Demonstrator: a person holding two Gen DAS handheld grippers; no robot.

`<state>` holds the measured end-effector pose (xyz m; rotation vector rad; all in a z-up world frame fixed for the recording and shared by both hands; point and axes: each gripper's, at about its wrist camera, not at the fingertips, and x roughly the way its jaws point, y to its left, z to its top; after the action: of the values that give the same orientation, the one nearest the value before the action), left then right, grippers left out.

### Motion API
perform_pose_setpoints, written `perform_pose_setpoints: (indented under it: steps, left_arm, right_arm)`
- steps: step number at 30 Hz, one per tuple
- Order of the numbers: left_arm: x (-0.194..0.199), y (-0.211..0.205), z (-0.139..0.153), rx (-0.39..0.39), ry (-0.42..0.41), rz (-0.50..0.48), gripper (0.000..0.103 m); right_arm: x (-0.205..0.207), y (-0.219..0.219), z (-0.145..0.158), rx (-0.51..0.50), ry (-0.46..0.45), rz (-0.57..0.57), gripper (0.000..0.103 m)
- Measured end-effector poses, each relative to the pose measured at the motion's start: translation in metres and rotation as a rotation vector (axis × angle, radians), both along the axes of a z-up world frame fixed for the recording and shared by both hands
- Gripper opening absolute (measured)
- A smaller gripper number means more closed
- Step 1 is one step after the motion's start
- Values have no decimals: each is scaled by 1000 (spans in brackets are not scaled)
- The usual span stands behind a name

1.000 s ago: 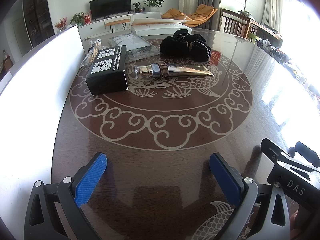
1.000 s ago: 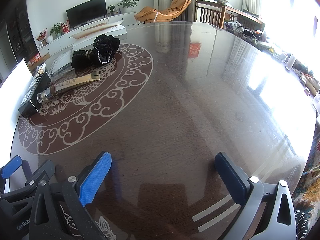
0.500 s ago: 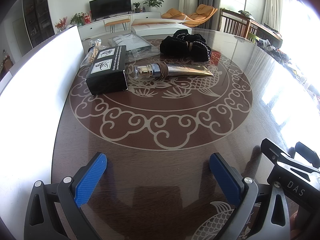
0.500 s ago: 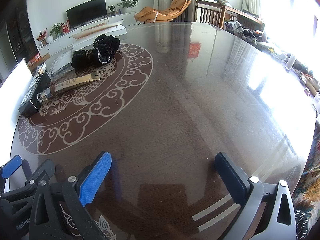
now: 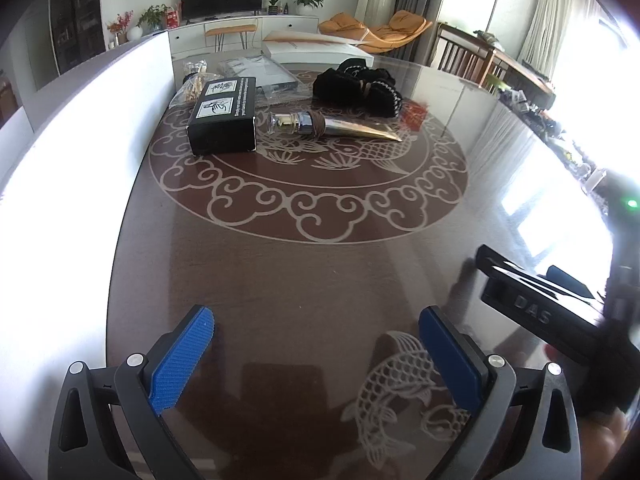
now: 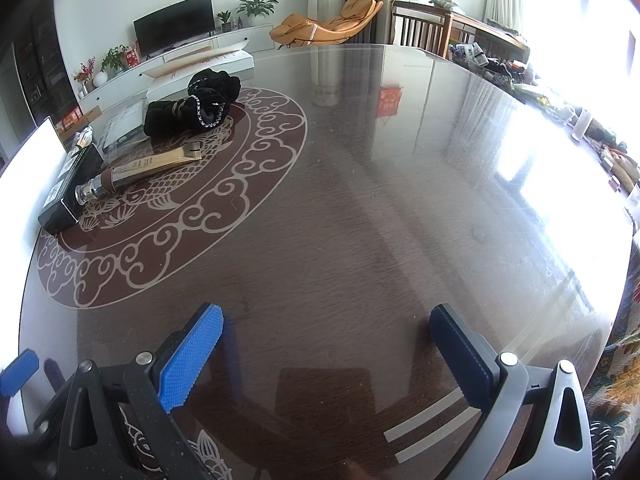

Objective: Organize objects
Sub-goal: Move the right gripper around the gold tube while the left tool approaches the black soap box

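Note:
A black box [image 5: 223,114] with white labels lies at the far left of the round dark table [image 5: 320,280]. Beside it lies a gold tube [image 5: 340,126] with a clear cap and a brown band. Behind them sits a black fabric bundle [image 5: 356,86]. The same box [image 6: 66,188], tube [image 6: 140,170] and bundle [image 6: 192,106] show in the right wrist view. My left gripper [image 5: 316,354] is open and empty, near the table's front. My right gripper [image 6: 326,354] is open and empty, to the right of the left one; its body [image 5: 540,312] shows in the left wrist view.
A white board [image 5: 80,160] runs along the table's left edge. Clear plastic bags [image 5: 256,70] and a small bundle of sticks [image 5: 192,86] lie behind the box. A white flat box [image 5: 316,50] lies at the far edge. Chairs [image 6: 420,32] stand beyond.
The left gripper has shifted back and a little left, so the objects look farther away. The right gripper's body now sits higher in the left wrist view. The objects have not moved.

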<state>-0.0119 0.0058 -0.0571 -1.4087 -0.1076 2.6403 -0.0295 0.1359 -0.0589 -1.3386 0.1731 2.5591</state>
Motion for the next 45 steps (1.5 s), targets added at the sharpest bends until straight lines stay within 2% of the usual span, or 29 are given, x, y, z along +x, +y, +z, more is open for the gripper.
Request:
perform_pose_setpoints:
  steps: [3,4,6,7,12,15,18,21,22,23,24,25,26,28,33,37,39,41,43,45]
  left_arm:
    - [17,-7,29,15,47,-41,103]
    - [22,-10,39,17,73,-55,103]
    - [29,-18,55,14,115,-72,103]
    - [31,-23,61,13,127,-74,103]
    - [33,-42,70,43,123,-66,103]
    - [38,-45,75,67,128,-75,103]
    - [41,-42,75,62,132,-100,103]
    - [40,-38,69,58,106,-118,103]
    - [38,-37,67,60,97,-121,103]
    - [38,-36,65,64,90,-124,103]
    - [37,-36,64,66,86,-125,103]
    - [37,-36,64,67,85,-126,103]
    - [37,-36,64,68,87,-127,103]
    - [38,-34,64,73,90,-133,103]
    - [37,-18,56,53,70,-169,103]
    - [40,2,58,47,68,-205,103]
    - [42,12,62,21,87,-219,103]
    - [43,20,63,1,95,-223,103]
    - [43,25,62,-13,88,-224,103]
    - [39,28,59,-28,71,-226,103]
  right_arm:
    - [0,1,1,-10,-7,8,103]
    - [0,2,3,-45,-5,17,103]
    - [1,2,13,-166,54,73,103]
    - [-4,-5,20,-179,80,122,103]
    - [-74,-75,53,-4,117,541,103]
    - [-124,-109,48,82,42,768,100]
    - [-159,-133,32,160,-65,893,96]
    - [-178,-151,11,143,-172,976,95]
    - [-180,-155,4,120,-206,991,84]
    - [-182,-153,4,60,-202,983,68]
    - [-184,-148,4,17,-197,956,59]
    - [-183,-143,4,18,-189,914,39]
    - [-178,-137,4,19,-183,876,29]
    - [-163,-119,2,-12,-174,788,29]
    - [-105,-64,-1,-3,-126,482,29]
    - [-71,-21,-2,-2,-72,331,29]
    - [-57,-8,-3,-4,-39,294,42]
    - [-47,3,-6,6,-10,262,73]
    - [-33,8,-9,5,22,238,82]
    - [-36,9,-6,-1,19,221,82]
